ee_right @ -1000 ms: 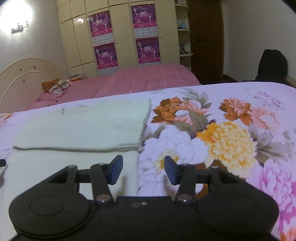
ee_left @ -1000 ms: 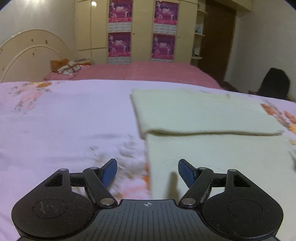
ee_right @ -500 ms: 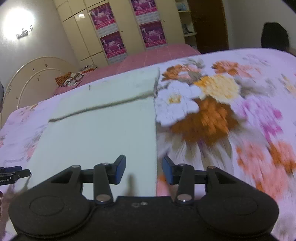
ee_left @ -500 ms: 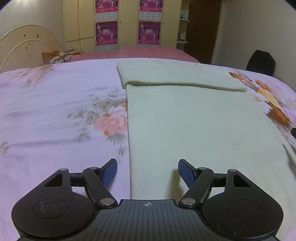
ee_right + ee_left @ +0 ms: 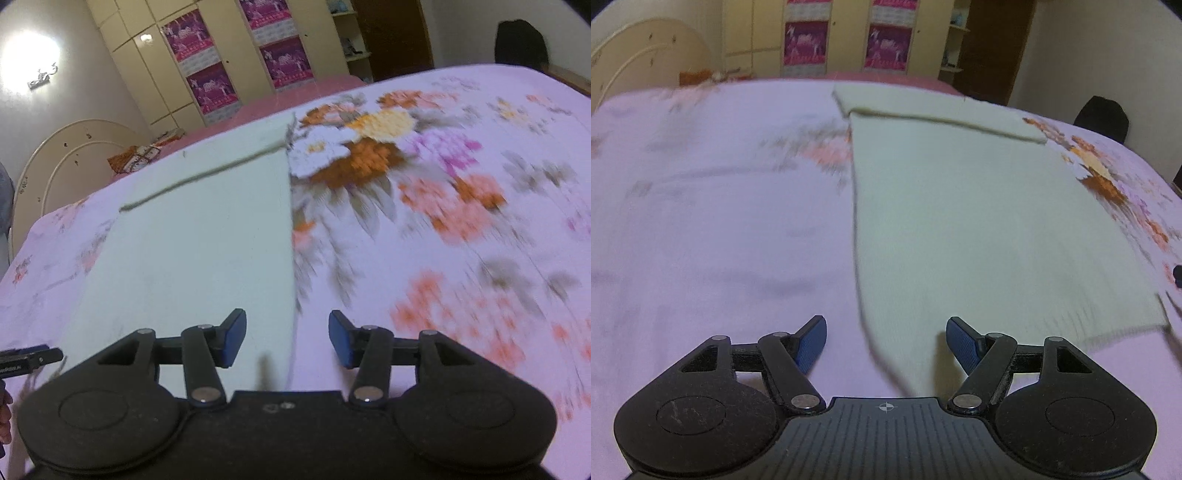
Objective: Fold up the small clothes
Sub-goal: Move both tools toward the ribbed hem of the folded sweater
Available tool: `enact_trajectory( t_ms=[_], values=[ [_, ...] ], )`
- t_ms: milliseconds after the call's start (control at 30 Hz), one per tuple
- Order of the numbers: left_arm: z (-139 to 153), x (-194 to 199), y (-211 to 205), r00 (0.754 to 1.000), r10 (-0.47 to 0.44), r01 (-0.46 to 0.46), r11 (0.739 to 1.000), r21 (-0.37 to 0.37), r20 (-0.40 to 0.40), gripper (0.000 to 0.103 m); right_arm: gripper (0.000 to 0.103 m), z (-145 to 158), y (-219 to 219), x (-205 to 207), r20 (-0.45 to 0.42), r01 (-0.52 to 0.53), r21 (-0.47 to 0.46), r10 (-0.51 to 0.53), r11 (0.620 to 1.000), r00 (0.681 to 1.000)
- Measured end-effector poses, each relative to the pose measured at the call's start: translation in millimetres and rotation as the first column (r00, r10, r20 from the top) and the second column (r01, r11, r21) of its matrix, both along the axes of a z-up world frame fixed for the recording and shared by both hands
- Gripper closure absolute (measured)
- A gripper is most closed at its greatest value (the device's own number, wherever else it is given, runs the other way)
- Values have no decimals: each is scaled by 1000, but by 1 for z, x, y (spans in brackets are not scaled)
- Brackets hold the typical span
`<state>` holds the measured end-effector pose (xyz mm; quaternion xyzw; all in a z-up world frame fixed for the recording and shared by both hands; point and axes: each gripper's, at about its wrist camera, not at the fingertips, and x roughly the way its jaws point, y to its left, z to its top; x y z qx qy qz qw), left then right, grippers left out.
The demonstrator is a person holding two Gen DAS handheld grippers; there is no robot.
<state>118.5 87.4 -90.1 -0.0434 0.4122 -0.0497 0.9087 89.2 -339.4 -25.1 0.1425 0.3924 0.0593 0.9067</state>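
Observation:
A pale cream garment [image 5: 964, 221] lies flat on the bed, its far end folded over into a thick band [image 5: 938, 107]. My left gripper [image 5: 885, 343] is open and empty, hovering above the garment's near left corner. In the right wrist view the garment [image 5: 195, 251] fills the left half, and my right gripper [image 5: 287, 338] is open and empty above its near right corner and right edge. The tip of the left gripper [image 5: 29, 360] shows at the left edge of that view.
The bed is covered by a lilac floral sheet [image 5: 713, 206] with large orange and pink flowers [image 5: 454, 206] to the right. A pink bed [image 5: 280, 99], a wardrobe with posters [image 5: 846, 40], a curved headboard [image 5: 70, 155] and a dark chair [image 5: 1102, 118] stand beyond.
Both grippers have pulled back from the folded far end towards the near end of the garment and tilted downward. Both stay open and empty.

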Motion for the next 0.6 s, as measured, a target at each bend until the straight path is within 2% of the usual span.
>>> enact_trajectory(
  t_ms=[133,267,300,333,400,500,600],
  values=[
    [-2,-23,12,1000,-8,6,994,-109,-17,31,55,-9,-10,-21,-38,30,56,-28,998,999],
    [-8,-26,27,999,1,-10,961,-275,-36,31,54,-24,-16,-33,-85,60,147,-47,987,995],
    [-10,-25,29,999,1,-13,951,-309,-39,34,54,-28,-16,-33,-91,62,165,-48,984,995],
    [-13,-22,32,999,3,-19,938,-345,-47,47,54,-31,-16,-33,-94,66,181,-49,981,994],
    [-19,-14,36,997,19,-45,914,-404,-68,51,51,-33,-14,-29,-89,73,202,-56,977,994],
    [-26,-2,37,996,25,-61,887,-458,-83,51,51,-33,-9,-18,-95,66,216,-47,974,994],
    [-29,10,37,996,5,-47,873,-485,-86,51,51,-37,-3,-8,-101,27,236,-3,971,995]
  ],
)
